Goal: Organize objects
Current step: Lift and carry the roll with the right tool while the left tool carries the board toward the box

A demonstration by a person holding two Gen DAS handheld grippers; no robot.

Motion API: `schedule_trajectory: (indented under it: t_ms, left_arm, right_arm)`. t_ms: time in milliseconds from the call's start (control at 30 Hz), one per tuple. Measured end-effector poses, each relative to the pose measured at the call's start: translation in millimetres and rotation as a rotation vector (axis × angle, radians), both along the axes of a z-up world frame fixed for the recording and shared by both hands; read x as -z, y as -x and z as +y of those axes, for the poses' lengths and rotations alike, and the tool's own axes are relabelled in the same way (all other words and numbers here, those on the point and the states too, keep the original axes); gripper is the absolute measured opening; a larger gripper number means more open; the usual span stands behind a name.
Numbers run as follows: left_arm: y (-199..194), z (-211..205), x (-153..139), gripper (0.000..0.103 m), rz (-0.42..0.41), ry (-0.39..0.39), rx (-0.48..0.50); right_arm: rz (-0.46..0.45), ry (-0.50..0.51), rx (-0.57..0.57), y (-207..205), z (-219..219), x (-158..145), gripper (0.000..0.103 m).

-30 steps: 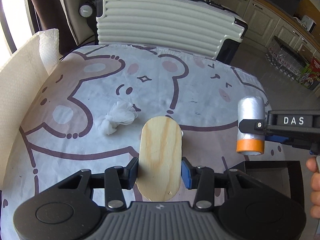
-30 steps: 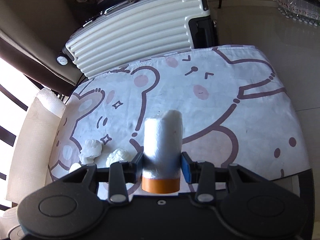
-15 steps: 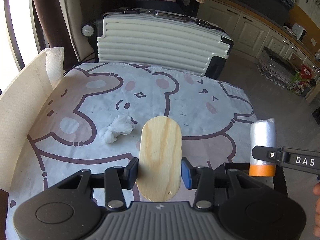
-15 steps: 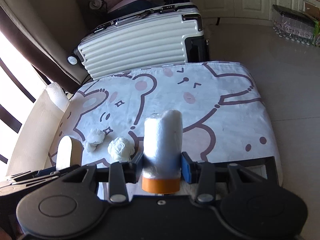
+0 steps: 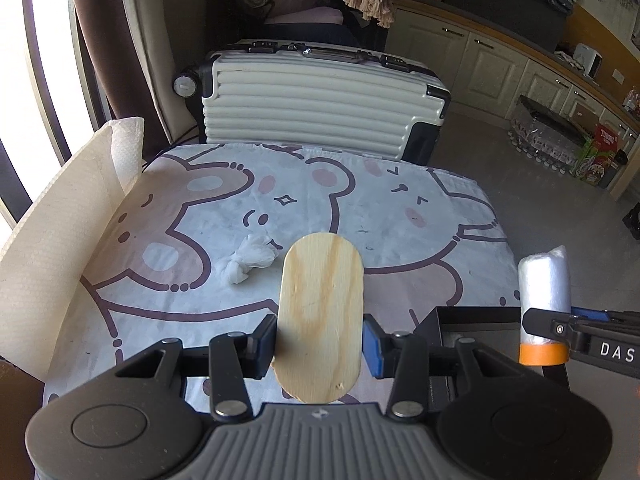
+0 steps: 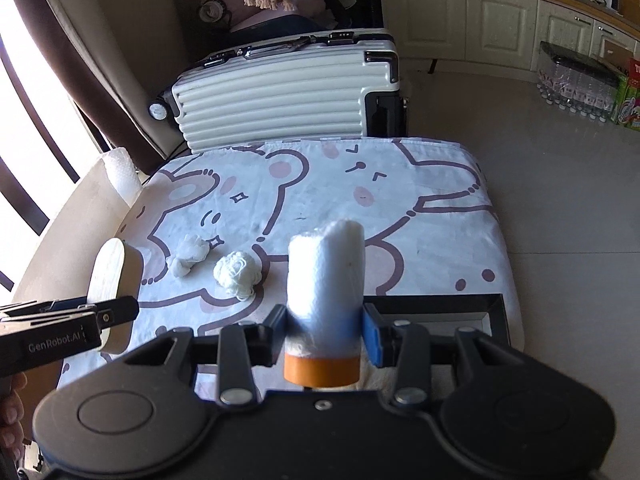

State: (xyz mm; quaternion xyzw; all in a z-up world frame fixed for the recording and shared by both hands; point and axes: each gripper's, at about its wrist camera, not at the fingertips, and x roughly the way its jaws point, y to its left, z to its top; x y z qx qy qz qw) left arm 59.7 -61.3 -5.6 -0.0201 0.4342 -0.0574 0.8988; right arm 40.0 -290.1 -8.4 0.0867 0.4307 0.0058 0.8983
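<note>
While we hold both tools above the near edge of the counter (image 5: 400, 240), we read the scene like this:

Left gripper (image 5: 320, 342): we have its fingers (image 5: 264, 340) pinching a flat oval wooden board (image 5: 320, 312) by its two long edges; the board stands up between the pads and rises beyond them.

Right gripper (image 6: 325, 330): we have its fingers (image 6: 372, 338) pressed on a white roll with an orange end (image 6: 326, 284); the white part stands beyond the fingertips and the orange band sits behind them, toward the camera.

Same pair from the side: in the left view we see the roll (image 5: 544, 300) off to the right of our left fingers; in the right view the board (image 6: 116, 276) sits off to the left of our right fingers.

Crumpled plastic wad (image 5: 250, 260): lies on the counter beyond and left of the left fingers, apart from the board.

String ball (image 6: 237, 272): lies on the counter beyond and left of the right fingers, just beside the plastic wad (image 6: 190, 254).

Black tray (image 6: 440, 314): we see it at the counter's near edge, below and right of the right fingers.

Cloth: a bear-print sheet covers the counter.

Suitcase (image 5: 320, 108): white, ribbed, lying past the counter's far edge.
</note>
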Motion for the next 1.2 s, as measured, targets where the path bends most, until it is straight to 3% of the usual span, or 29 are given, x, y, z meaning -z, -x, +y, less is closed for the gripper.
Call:
schedule_trajectory:
  t_ms: [433,1200]
  left_arm:
    - [24,-8,-11,0.045,-0.042,-0.028,0.013]
    - [27,-2,-15,0.045,-0.057,-0.014,0.011]
  right_arm:
    - [-0.046,0.050,-0.007,29,-2,-15,0.041]
    - [-0.046,0.083,-0.024,30,9,-22,0.041]
